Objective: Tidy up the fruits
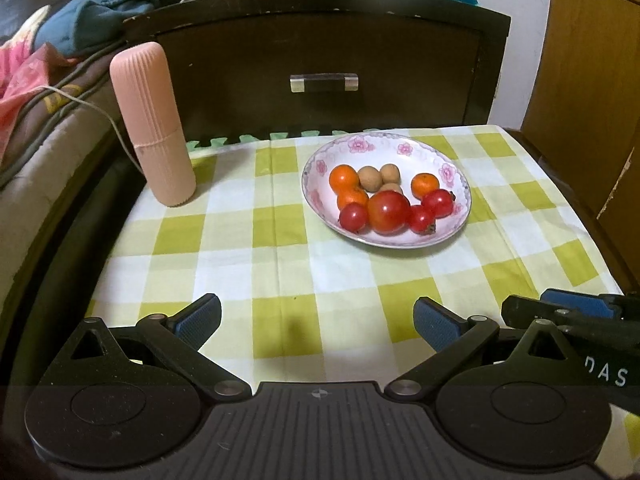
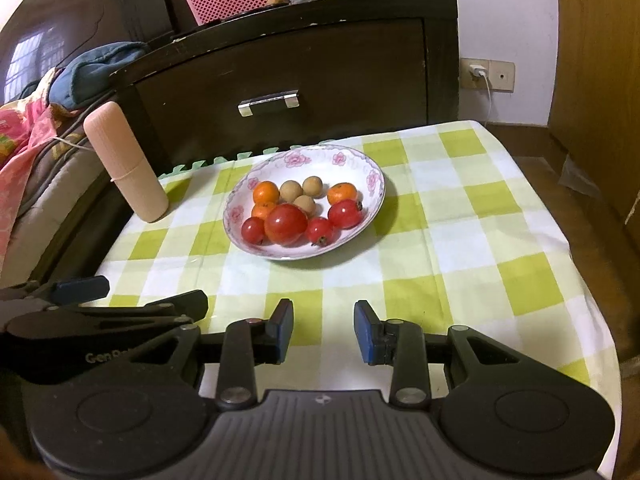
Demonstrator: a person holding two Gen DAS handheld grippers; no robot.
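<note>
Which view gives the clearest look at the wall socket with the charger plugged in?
The right wrist view. The wall socket shows fully there, right of the dark cabinet, with a white charger and cable hanging down. The left wrist view does not show the socket at all.

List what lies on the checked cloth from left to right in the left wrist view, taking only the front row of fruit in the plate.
Pink ribbed case → plate's left rim → small red tomato → large red tomato → small red tomato with a stem → red tomato → plate's right rim.
</note>
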